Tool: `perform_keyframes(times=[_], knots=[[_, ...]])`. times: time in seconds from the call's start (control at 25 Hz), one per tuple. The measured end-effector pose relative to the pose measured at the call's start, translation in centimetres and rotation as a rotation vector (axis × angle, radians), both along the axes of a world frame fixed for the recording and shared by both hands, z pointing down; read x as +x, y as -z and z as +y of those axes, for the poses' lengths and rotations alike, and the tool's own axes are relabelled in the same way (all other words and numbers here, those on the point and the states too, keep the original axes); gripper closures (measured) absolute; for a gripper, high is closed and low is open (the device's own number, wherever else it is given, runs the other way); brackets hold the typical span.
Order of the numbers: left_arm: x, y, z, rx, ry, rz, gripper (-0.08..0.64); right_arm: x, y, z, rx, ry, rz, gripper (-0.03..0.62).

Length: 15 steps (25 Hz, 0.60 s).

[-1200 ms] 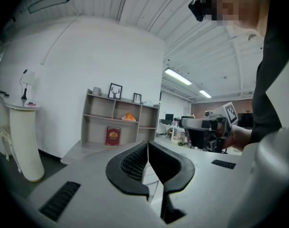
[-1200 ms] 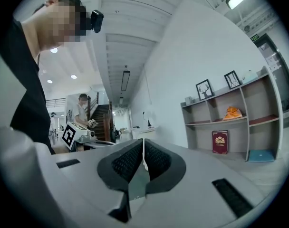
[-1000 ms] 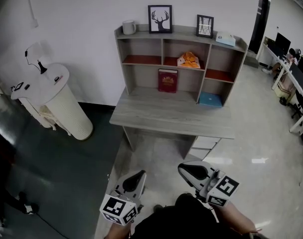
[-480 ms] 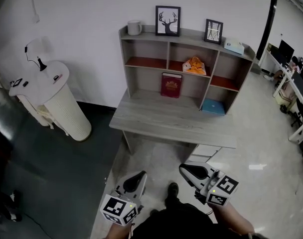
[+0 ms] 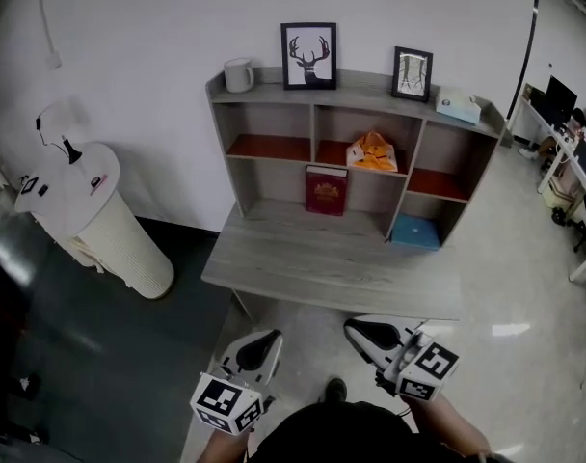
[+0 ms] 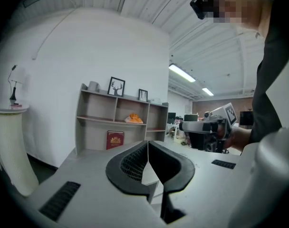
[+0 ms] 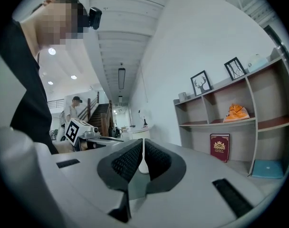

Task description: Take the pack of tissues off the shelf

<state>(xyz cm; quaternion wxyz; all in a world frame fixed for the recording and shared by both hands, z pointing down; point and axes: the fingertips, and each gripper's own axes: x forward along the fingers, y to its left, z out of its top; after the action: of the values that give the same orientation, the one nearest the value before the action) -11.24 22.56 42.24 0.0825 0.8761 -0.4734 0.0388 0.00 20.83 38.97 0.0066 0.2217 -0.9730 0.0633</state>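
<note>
The pack of tissues point(image 5: 372, 152) is lying in the upper middle compartment of the shelf point(image 5: 360, 91) that is standing on the desk point(image 5: 322, 258). It is showing as a soft, crumpled orange pack with white patches. The left gripper point(image 5: 266, 341) and right gripper point(image 5: 360, 331) are hovering in front of the desk, well apart from the pack. Each is keeping its jaws pressed together on nothing.

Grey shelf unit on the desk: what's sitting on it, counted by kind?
Black-framed pictures: 2
White mug: 1
Pale blue box: 1
Orange soft pack: 1
Red book: 1
Blue flat item: 1
Total: 7
</note>
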Motion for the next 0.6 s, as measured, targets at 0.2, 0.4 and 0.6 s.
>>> perform_keyframes(times=[0.2, 0.4, 0.6], knots=[[2.9, 0.9, -5.9, 0.008, -0.009, -0.015, 0.546, 2.3, 0.2, -4.8, -0.004, 0.024, -0.010, 0.571], [6.7, 1.1, -10.4, 0.009, -0.065, -0.041, 0.546, 5.6, -0.8, -7.9, -0.022, -0.008, -0.011, 0.571], [9.4, 1.3, -14.4, 0.000, -0.129, -0.075, 0.546, 8.4, -1.8, -10.0, -0.057, -0.072, -0.026, 0.571]])
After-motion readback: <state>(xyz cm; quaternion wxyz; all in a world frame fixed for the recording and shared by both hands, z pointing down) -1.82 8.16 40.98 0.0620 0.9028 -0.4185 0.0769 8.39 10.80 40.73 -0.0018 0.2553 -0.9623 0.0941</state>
